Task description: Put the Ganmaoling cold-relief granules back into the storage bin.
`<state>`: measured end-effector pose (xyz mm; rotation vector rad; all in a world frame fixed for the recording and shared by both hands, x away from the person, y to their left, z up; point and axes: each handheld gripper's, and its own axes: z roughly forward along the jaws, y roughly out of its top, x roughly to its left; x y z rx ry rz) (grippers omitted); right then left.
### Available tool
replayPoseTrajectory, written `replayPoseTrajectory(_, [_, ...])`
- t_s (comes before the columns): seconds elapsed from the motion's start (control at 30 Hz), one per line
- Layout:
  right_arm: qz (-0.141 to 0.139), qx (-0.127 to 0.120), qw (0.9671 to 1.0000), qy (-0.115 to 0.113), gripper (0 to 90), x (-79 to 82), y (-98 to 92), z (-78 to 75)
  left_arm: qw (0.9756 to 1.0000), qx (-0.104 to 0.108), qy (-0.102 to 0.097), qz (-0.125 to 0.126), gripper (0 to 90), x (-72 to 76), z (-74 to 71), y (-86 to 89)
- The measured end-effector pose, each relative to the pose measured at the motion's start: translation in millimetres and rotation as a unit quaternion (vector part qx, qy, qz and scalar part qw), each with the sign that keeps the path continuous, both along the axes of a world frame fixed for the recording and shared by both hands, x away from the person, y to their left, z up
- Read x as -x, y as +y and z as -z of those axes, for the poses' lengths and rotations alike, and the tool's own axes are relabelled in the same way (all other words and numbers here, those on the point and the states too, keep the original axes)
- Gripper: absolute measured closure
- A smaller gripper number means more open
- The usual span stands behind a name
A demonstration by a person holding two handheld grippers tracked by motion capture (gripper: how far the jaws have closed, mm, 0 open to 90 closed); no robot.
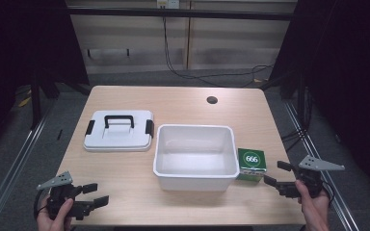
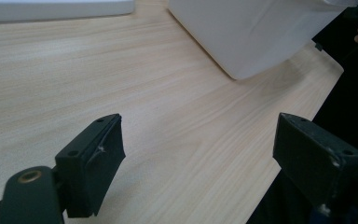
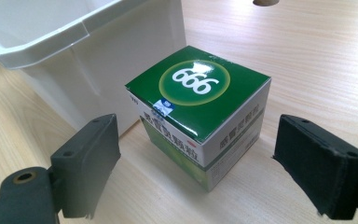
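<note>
- The tabletop (image 1: 183, 103) is pale wood, with a small dark round hole (image 1: 212, 100) in it beyond the far right corner of the white bin.
- The white bin (image 1: 195, 177) stands open near the tabletop's middle; its inside looks bare in the high view.
- The white lid (image 1: 119, 139) (black carrying handle and black clips at its two ends) lies flat just to the left of the bin, apart from it.
- The green box (image 1: 251, 163), printed with "666" in a ring on top, stands upright close against the bin's right wall, towards its near corner; whether the two touch I cannot tell.
- The right hand-held gripper (image 1: 279, 174) sits to the right of the bin with its jaws wide apart and pointed at the green box, which lies just ahead of them, untouched.
- The left hand-held gripper (image 1: 95, 194) is off the bin's near left corner, jaws likewise spread, with bare wood between them.
</note>
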<state>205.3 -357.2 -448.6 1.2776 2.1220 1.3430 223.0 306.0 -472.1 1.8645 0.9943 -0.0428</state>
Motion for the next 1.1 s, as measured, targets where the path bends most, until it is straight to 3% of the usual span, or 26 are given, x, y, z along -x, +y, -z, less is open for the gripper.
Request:
replayPoseTrajectory(0.1, [-0.001, 0.007, 1.0000, 0.006, 13.2, -0.8, 0.5, 0.8, 1.0000, -0.002, 0.000, 0.001, 16.2, -0.2, 0.0, -0.4])
replayPoseTrajectory(0.13, [-0.003, 0.002, 0.9997, 0.025, 13.3, -2.1, 0.0, 2.9, 1.0000, -0.003, 0.000, 0.000, 16.2, 0.0, 0.0, -0.5])
replayPoseTrajectory(0.17, [-0.003, 0.002, 0.9997, 0.025, 13.3, -2.1, 0.0, 2.9, 1.0000, -0.004, 0.000, -0.002, 16.2, 0.1, 0.1, -0.1])
replayPoseTrajectory(0.2, [-0.015, -0.017, 0.9987, 0.046, 13.5, -4.4, -2.2, 5.3, 1.0000, -0.003, 0.000, -0.003, 16.2, 0.3, 0.1, 0.3])
replayPoseTrajectory(0.27, [-0.017, -0.019, 0.9982, 0.053, 13.5, -4.9, -2.4, 5.6, 1.0000, -0.005, -0.002, -0.003, 16.2, 0.2, -0.3, 1.4])
replayPoseTrajectory(0.4, [-0.014, -0.016, 0.9988, 0.045, 13.4, -4.6, -1.3, 1.4, 1.0000, -0.003, 0.001, -0.004, 16.3, 0.3, 0.1, 0.3])
replayPoseTrajectory(0.47, [-0.026, -0.020, 0.9984, 0.047, 13.4, -4.8, -2.8, -2.6, 1.0000, -0.006, -0.002, -0.002, 16.2, 0.1, -0.1, 0.8])
replayPoseTrajectory(0.53, [-0.017, 0.010, 0.9985, 0.051, 13.6, -4.7, -4.2, -7.7, 1.0000, -0.004, -0.001, -0.002, 16.2, 0.3, -0.3, 0.8])
replayPoseTrajectory(0.57, [-0.017, 0.010, 0.9985, 0.051, 13.6, -4.7, -4.2, -7.7, 1.0000, -0.006, -0.003, -0.001, 16.2, 0.0, -0.2, 1.2])
replayPoseTrajectory(0.73, [-0.064, 0.020, 0.9964, 0.051, 13.4, -8.9, -2.7, -12.3, 1.0000, -0.006, 0.001, -0.001, 16.2, -0.1, 0.4, -0.2])
replayPoseTrajectory(0.87, [-0.082, 0.028, 0.9953, 0.043, 13.8, -12.7, 3.9, -21.1, 1.0000, -0.007, 0.003, -0.004, 16.2, 0.2, 0.8, -0.3])
replayPoseTrajectory(1.1, [-0.107, 0.038, 0.9916, 0.062, 13.5, -20.8, 14.5, -31.1, 0.9999, -0.010, 0.002, -0.004, 16.2, 0.3, 0.9, -0.9])
